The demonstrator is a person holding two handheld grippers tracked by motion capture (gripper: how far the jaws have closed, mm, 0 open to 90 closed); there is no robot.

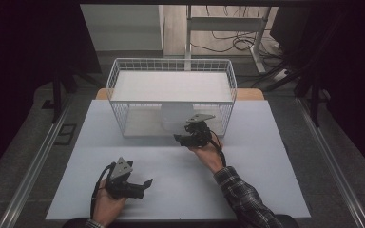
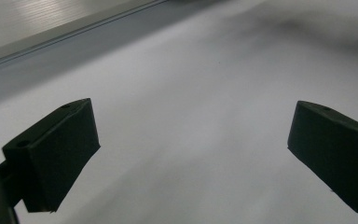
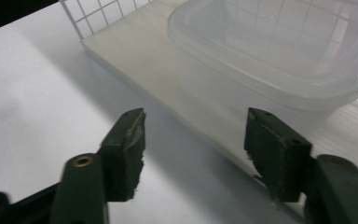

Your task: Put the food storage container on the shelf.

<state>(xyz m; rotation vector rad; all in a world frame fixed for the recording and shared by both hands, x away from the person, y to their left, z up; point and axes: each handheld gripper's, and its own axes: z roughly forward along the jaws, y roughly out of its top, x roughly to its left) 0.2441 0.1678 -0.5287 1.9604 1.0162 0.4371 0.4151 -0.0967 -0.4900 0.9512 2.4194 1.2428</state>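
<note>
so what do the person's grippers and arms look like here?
Both grippers, left gripper and right gripper, are black, with two blocky jaws and a grey three-cornered plate on top. A black cable trails by the left wrist. The right arm wears a dark plaid sleeve.

Table point(image 1: 266, 190): fills the middle of the high view, with a rail along its left and right sides.
Wire rack point(image 1: 123, 76): stands on the far half of the table, centred, its open side facing the person.
Shelf board point(image 1: 171, 85): lies on top, inside the rack's rim.
Plastic container point(image 1: 173, 116): sits on the rack's bottom board, under the shelf, towards the middle.
Right gripper point(image 1: 186, 136): at the rack's front edge, right of centre, just before the container; in the right gripper view the container point(image 3: 279, 51) lies beyond the parted jaws, apart from them.
Left gripper point(image 1: 145, 186): on the near left of the table, well apart from the rack, jaws wide over bare table point(image 2: 205, 93).
</note>
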